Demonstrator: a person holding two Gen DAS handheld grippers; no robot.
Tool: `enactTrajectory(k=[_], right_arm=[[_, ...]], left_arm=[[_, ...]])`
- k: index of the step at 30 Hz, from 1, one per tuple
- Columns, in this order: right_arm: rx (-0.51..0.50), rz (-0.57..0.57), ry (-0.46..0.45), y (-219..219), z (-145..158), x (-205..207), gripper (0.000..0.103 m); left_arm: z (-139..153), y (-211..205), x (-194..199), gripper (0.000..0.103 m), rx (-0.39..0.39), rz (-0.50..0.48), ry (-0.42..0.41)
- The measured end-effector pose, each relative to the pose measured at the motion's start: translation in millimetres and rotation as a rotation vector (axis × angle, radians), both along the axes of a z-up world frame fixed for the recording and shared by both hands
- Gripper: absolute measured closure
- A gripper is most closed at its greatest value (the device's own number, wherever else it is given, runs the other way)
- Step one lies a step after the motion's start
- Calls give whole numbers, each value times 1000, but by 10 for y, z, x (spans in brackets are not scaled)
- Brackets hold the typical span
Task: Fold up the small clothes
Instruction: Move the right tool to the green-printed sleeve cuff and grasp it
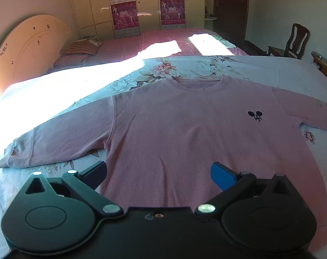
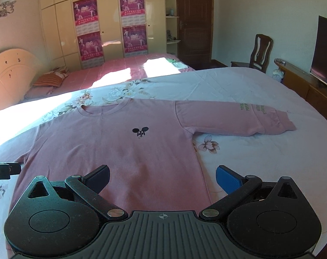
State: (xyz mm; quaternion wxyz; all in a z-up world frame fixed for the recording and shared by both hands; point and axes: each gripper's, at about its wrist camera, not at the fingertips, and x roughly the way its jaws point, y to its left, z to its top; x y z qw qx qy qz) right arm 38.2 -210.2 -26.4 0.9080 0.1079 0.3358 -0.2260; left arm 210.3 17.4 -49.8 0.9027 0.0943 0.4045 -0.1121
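Left wrist: left gripper (image 1: 158, 173) fingers spread, empty, over the hem of the pink sweatshirt (image 1: 174, 133), which lies flat on the bed (image 1: 260, 69), sleeves out.

Right wrist: right gripper (image 2: 162, 178) likewise released. No fold made; all folding remains.

Ahead of fingers: floral sheet (image 2: 239, 90), pink bed (image 2: 124, 69), postered wardrobe (image 2: 111, 21); chair (image 2: 260, 51), TV (image 2: 324, 49) far right.
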Motion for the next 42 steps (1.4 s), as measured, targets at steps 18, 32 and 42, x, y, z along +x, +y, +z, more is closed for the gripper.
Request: enactTrajectory(k=[18,32,42], right_arm=[[42,-103,9,-1778,-447,469,1],[83,-354,59,-3399,-925,258,5],[206,-476,42,-3946,-1129,147,30]], left_arm=[[-467,-1152,849,8,-83,-26,52],[-961,-2089,1215,23,-36,-45,112],[-1060,-2196,1326,38,0,-51,133]])
